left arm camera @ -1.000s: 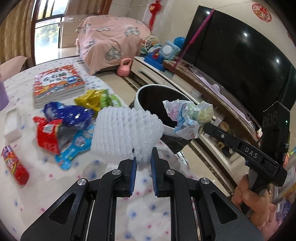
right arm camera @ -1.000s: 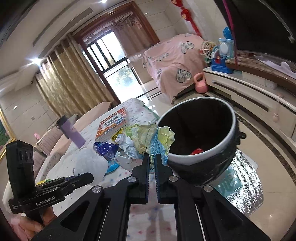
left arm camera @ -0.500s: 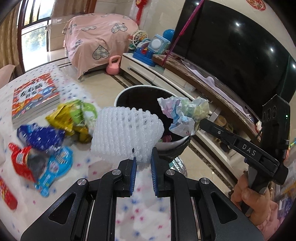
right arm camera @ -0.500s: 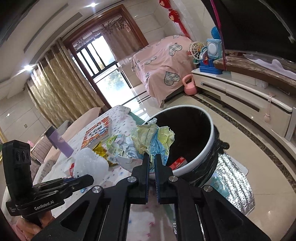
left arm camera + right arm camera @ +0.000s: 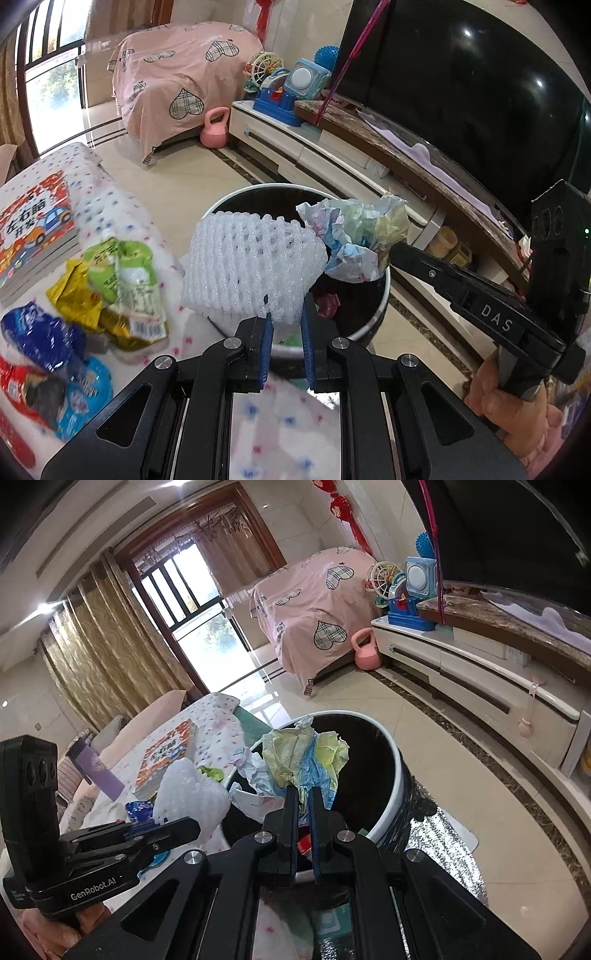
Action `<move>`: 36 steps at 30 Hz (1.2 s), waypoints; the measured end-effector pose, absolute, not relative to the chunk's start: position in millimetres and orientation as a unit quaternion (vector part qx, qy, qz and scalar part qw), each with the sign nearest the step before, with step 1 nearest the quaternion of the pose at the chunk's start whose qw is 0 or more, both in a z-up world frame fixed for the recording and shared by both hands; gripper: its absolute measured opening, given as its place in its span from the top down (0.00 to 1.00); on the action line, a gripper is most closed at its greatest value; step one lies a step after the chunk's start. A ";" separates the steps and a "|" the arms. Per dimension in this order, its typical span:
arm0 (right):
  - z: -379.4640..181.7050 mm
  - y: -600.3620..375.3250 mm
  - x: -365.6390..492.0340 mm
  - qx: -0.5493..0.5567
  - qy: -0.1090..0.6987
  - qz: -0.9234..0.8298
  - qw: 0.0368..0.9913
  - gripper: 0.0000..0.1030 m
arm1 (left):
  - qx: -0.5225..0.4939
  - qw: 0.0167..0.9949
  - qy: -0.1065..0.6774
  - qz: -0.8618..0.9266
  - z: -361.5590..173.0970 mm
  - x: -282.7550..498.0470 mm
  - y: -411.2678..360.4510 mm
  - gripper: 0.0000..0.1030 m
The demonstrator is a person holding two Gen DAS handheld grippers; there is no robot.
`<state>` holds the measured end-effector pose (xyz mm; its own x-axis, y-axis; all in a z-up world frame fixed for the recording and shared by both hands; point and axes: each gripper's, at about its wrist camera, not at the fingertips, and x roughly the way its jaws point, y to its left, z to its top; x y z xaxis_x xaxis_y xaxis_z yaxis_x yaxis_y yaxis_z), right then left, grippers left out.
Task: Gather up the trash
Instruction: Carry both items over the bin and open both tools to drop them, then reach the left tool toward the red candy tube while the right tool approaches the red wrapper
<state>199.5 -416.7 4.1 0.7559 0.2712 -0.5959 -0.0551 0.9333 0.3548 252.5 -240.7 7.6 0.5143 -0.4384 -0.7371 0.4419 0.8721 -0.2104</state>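
My left gripper (image 5: pixel 286 319) is shut on a white foam fruit net (image 5: pixel 251 269), held over the near rim of the black, white-rimmed trash bin (image 5: pixel 382 295). My right gripper (image 5: pixel 303 797) is shut on a crumpled ball of coloured paper (image 5: pixel 306 757), which hangs over the open mouth of the bin (image 5: pixel 397 771). In the left wrist view the paper ball (image 5: pixel 358 240) sits at the tip of the right gripper (image 5: pixel 397 251), just right of the foam net. A little trash lies at the bin's bottom.
Snack wrappers, green and yellow (image 5: pixel 118 284), blue (image 5: pixel 40 336) and red (image 5: pixel 26 391), lie on the dotted tablecloth (image 5: pixel 122 206) beside a picture book (image 5: pixel 33 225). A purple bottle (image 5: pixel 96 771) stands on the table. A TV cabinet (image 5: pixel 480 686) and tiled floor lie beyond the bin.
Both grippers have carried their loads off the table toward the bin; the foam net and paper ball now hang over its mouth, and the wrappers have slid to the left.
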 end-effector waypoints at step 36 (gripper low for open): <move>-9.3 -366.4 164.1 0.205 0.339 0.132 0.909 0.12 | -0.083 0.889 0.420 -0.160 -9.2 173.5 -113.2 0.32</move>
